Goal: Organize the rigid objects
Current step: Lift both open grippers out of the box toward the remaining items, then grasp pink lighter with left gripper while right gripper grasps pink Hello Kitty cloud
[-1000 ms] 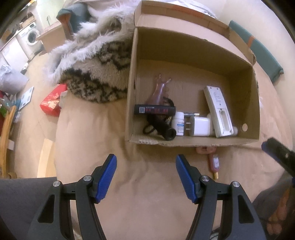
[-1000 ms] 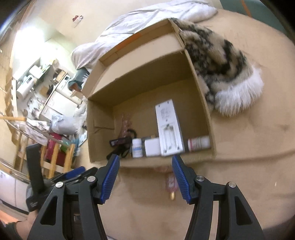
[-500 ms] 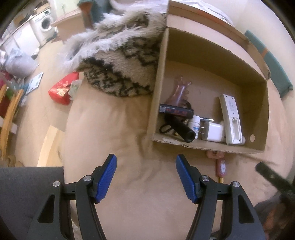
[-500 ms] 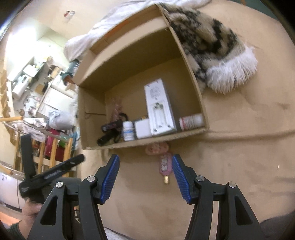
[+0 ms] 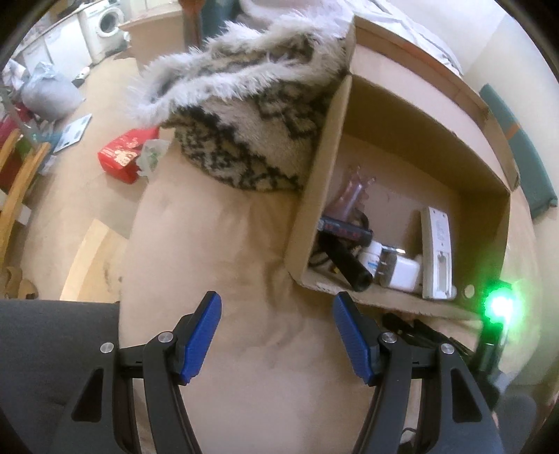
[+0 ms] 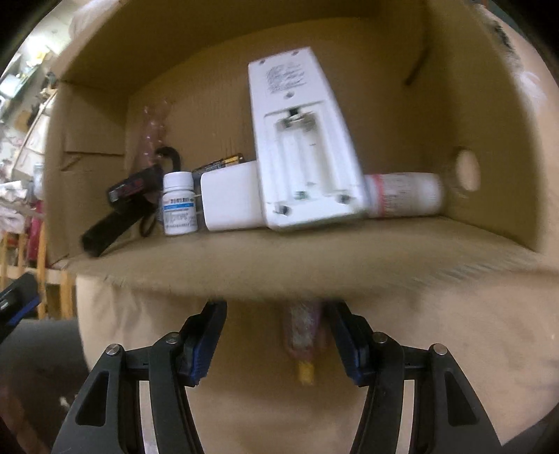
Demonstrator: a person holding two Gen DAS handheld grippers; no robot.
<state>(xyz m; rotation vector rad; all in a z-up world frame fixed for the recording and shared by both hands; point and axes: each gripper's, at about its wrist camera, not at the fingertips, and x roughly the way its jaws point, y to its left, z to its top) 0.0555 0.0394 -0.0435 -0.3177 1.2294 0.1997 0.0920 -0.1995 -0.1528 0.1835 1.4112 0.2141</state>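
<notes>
An open cardboard box [image 6: 279, 258] lies on the beige bed. It holds a white remote [image 6: 304, 146] with its battery bay bare, a white charger [image 6: 230, 199], a white pill bottle [image 6: 180, 206], a white and red tube [image 6: 401, 195], a black torch [image 6: 111, 223] and a pink glass vase [image 5: 349, 199]. In front of the box lies a small pink item with a yellow tip [image 6: 304, 331]. My right gripper [image 6: 274, 314] is open and low over the bed, with the pink item between its fingers, closer to the right one. My left gripper [image 5: 276, 314] hangs open over bare bedding left of the box [image 5: 314, 209].
A fur-trimmed patterned garment [image 5: 251, 115] leans on the box's left wall. On the floor to the left are a red package [image 5: 122, 157], a wooden chair [image 5: 17, 174] and a washing machine [image 5: 108, 17]. Grey cloth [image 5: 52, 331] fills the lower left.
My right gripper has dropped toward the bed and now straddles the pink item, so the box fills its view. The left gripper has drifted left and rolled. Both jaws stay as they were.
</notes>
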